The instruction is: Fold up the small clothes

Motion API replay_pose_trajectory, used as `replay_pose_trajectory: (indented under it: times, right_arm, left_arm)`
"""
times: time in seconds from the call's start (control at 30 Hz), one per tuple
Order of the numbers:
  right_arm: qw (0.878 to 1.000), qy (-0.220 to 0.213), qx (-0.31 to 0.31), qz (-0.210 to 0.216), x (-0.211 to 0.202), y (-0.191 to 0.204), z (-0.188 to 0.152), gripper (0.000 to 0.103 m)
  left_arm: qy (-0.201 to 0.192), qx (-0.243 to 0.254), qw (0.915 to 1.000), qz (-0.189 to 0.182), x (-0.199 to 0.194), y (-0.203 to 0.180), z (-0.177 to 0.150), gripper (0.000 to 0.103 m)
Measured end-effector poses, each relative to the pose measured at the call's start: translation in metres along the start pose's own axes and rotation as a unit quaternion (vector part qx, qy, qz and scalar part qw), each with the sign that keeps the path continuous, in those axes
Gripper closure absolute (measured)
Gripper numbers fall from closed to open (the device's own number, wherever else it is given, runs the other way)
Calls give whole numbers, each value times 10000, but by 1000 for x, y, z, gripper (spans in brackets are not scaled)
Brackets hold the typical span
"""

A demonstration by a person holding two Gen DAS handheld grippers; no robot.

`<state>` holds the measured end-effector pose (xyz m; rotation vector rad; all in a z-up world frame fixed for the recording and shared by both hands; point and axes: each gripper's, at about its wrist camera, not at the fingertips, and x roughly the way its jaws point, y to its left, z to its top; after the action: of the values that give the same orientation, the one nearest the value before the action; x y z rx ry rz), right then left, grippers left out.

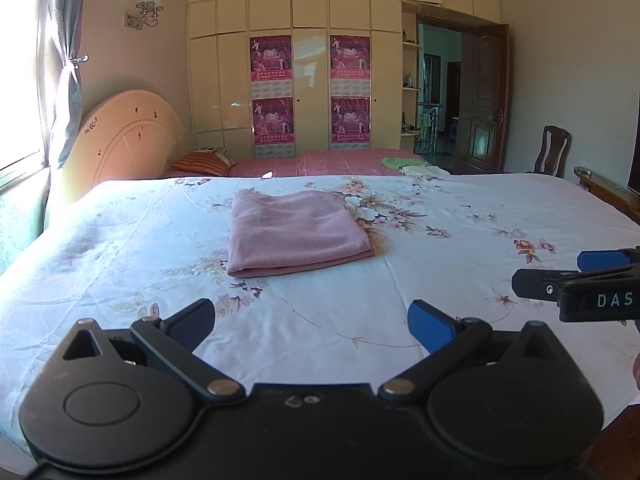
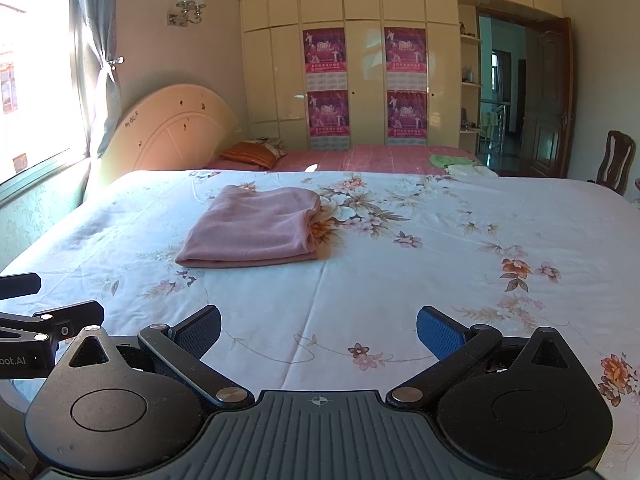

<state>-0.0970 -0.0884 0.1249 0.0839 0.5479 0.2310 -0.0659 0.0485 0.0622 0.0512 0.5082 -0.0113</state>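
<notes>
One folded pink garment (image 1: 298, 232) lies on the floral bedsheet (image 1: 460, 208).

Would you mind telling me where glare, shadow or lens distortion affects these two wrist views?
Left wrist view: the window is blown out and washes the floral sheet at its left edge; the pink folded garment stays evenly lit and sharp. Right wrist view: the same window glare, reflections on the wardrobe doors, fisheye bending of its panel lines, and dark vignetting in the corners.
</notes>
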Motion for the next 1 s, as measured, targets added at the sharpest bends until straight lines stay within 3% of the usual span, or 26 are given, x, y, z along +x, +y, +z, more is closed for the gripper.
replay_pose_trajectory:
  times: [1.0]
  right_arm:
    - [10000,-20,-47,31,2,-10,3,0]
  left_arm:
    - [-43,-18,10000,28,2,-3,0,0]
